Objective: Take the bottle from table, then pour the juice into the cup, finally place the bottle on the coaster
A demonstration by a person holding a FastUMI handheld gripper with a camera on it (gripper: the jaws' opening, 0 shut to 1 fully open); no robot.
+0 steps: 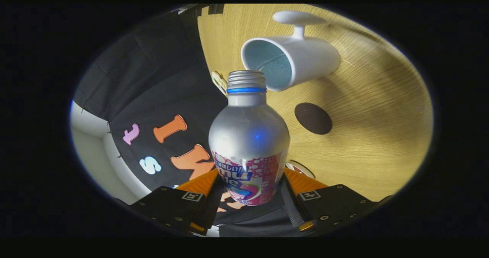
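My gripper [250, 187] is shut on a silver metal bottle [248, 136] with a pink label, both fingers pressing its lower body. The bottle has a threaded open neck with a blue ring and no cap. The whole view is rolled sideways, so the bottle is tipped over toward the white cup [294, 61]. The bottle's mouth sits just at the rim of the cup, whose pale blue inside faces me. The cup's handle points away, with a white round piece beyond it. A dark round coaster [313, 118] lies on the wooden table [374, 136] beside the bottle's shoulder.
The black booth wall fills the side opposite the table. A small pale clip-like object [219, 81] sits at the table's edge by the bottle neck. A round light object [301, 168] peeks out on the table behind the bottle's base.
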